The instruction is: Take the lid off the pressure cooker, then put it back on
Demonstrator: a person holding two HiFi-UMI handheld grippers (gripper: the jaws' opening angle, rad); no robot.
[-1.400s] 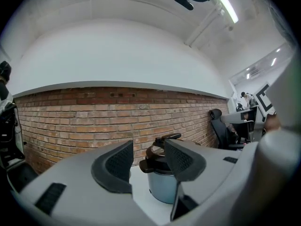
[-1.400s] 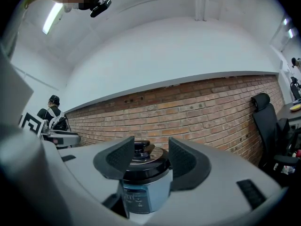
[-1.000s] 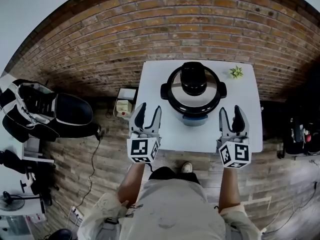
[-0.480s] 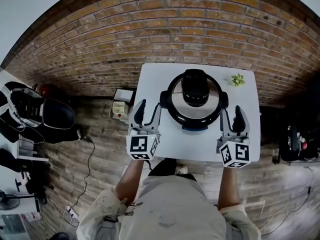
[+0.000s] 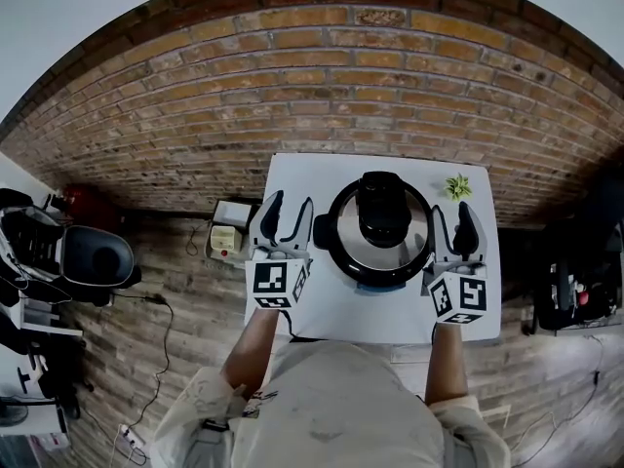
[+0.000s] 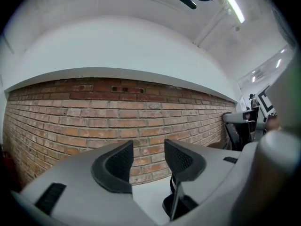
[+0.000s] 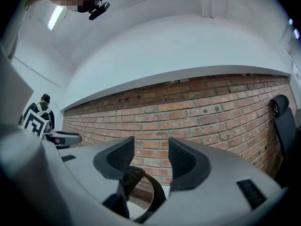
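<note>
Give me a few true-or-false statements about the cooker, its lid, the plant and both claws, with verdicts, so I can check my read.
1. The lid sits on the pressure cooker. True.
2. The left claw is shut on the cooker's side handle. False: its jaws stand apart and grip nothing, beside the cooker.
3. A small green plant stands near the far right corner of the table. True.
4. Both claws are on the same side of the cooker. False: the left claw is on its left and the right claw on its right.
5. The right claw is open and grips nothing. True.
</note>
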